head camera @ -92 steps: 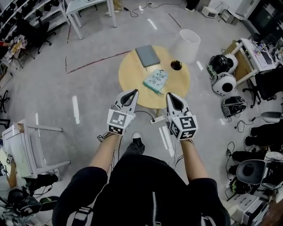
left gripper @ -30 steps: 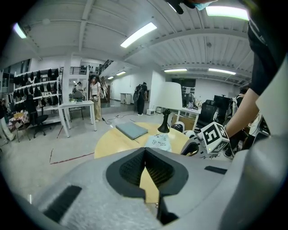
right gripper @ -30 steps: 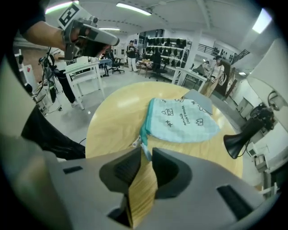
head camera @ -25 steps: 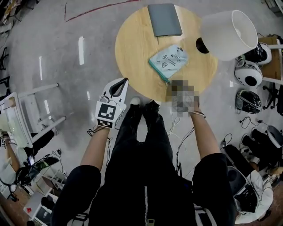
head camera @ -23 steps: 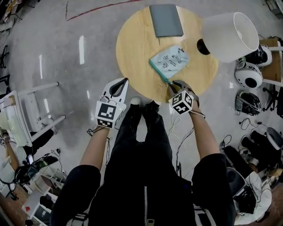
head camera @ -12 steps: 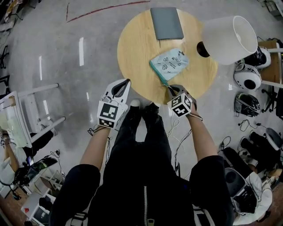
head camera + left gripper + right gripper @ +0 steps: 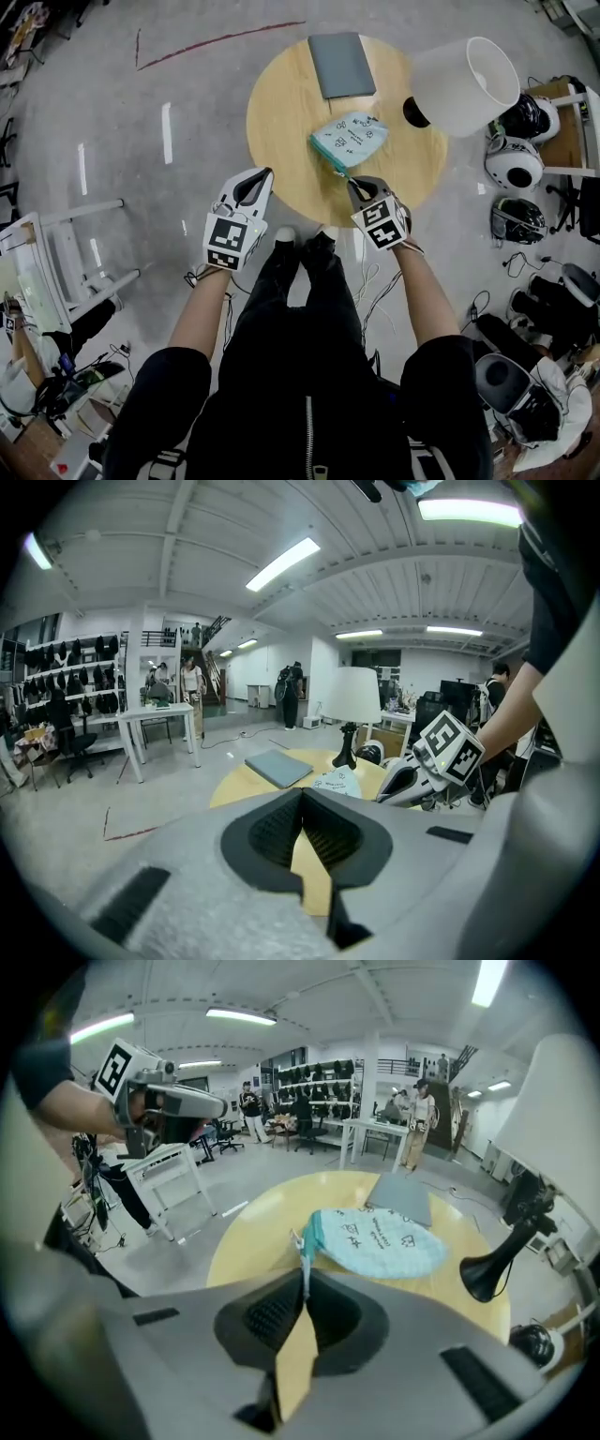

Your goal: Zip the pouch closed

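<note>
A teal printed pouch [image 7: 351,137] lies on the round wooden table [image 7: 281,112], its darker zip edge facing me. My right gripper [image 7: 353,183] is at the pouch's near corner. Its jaws have just been closing and now stand shut on a thin teal tab [image 7: 303,1252] at that corner. In the right gripper view the pouch [image 7: 380,1239] stretches away from the right gripper [image 7: 306,1283], with the held end raised off the wood. My left gripper [image 7: 260,176] hovers off the table's near-left edge, shut and empty. The left gripper [image 7: 302,794] points toward the table.
A grey notebook [image 7: 341,64] lies at the table's far side. A white-shaded lamp [image 7: 464,84] with a black base stands at its right. Helmets [image 7: 514,159] and cables sit on the floor to the right, and white tables [image 7: 56,272] to the left.
The right gripper has closed on the pouch's near corner tab and risen, drawing that end up. The left gripper has drifted slightly upward.
</note>
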Demonstrator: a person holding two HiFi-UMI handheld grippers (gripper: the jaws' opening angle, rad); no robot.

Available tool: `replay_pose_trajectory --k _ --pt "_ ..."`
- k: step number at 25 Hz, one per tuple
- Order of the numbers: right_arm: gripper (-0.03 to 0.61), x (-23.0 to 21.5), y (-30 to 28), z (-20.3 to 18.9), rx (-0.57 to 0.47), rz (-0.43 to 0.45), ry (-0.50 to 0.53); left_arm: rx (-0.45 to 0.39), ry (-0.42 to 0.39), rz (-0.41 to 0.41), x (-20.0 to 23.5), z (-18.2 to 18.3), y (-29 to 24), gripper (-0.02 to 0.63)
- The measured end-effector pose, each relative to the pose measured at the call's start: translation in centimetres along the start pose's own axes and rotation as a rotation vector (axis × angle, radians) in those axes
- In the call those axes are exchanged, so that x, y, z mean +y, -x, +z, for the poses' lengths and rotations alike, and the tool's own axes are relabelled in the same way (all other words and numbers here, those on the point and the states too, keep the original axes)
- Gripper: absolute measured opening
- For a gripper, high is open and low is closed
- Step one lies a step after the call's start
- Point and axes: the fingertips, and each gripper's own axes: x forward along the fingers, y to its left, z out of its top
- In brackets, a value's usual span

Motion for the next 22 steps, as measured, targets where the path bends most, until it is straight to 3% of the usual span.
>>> replay_pose_trajectory --k 8,13,22 --pt "0.015 -1.3 2.3 4.6 -0.064 -0.066 0.027 -0.052 -0.035 -0.032 0.4 2.6 0.4 0.008" --pt "0.015 -1.3 4.0 7.0 -0.125 -0.097 -0.026 -0.075 -0.047 -0.057 0.5 3.6 0.9 0.008" --pt "0.015 -0.8 10.4 10.2 -0.225 -0.155 -0.028 -0.138 -0.105 -0.136 -2.1 7.5 1.5 0.008"
